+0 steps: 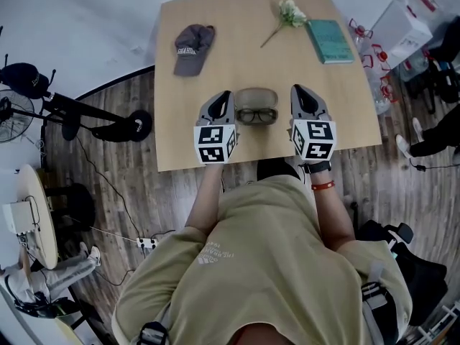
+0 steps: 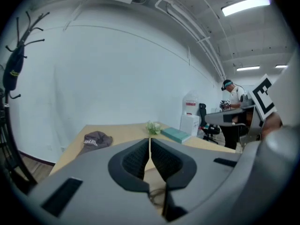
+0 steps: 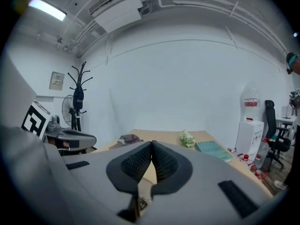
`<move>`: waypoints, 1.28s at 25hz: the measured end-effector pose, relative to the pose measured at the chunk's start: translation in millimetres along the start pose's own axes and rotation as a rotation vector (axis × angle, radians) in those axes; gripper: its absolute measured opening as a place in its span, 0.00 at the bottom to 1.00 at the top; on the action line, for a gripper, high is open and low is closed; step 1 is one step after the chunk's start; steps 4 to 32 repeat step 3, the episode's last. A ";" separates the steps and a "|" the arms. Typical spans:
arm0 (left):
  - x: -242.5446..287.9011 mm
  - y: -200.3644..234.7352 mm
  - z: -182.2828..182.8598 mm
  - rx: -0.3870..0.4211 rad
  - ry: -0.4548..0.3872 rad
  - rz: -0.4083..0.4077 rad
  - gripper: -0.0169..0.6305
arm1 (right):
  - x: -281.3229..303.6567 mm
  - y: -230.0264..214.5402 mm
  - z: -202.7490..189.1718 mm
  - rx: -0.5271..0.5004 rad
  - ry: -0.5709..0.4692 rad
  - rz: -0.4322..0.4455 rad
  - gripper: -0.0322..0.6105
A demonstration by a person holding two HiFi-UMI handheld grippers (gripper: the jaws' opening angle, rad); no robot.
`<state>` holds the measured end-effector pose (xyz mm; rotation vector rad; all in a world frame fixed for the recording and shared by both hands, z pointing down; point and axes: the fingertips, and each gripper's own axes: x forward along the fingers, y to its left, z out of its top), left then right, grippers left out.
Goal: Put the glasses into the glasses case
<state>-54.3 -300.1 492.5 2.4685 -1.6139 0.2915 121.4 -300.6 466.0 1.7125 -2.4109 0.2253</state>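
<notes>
Left gripper (image 1: 227, 95) and right gripper (image 1: 297, 90) were shut, empty.
Black-framed glasses (image 1: 256, 116) lay between them, grey oval case (image 1: 256, 95) at their 12 o'clock.

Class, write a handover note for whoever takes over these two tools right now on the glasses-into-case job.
Tools: the left tool is shut and empty, left of the glasses; the right tool is shut and empty, right of them.
Things: the dark-framed glasses lie on the light wooden table, at the near side of the grey oval glasses case.
Done: nothing yet; the glasses are ungripped.
Left: grip the glasses and put them into the case. Whether it is open is unclear.
</notes>
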 end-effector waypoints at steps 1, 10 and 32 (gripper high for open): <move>6.4 6.0 -12.0 0.007 0.050 -0.004 0.07 | 7.5 0.0 -0.9 -0.004 0.006 0.013 0.07; 19.1 21.0 -39.6 0.022 0.171 -0.008 0.08 | 23.6 0.5 -2.1 -0.013 0.019 0.043 0.07; 19.1 21.0 -39.6 0.022 0.171 -0.008 0.08 | 23.6 0.5 -2.1 -0.013 0.019 0.043 0.07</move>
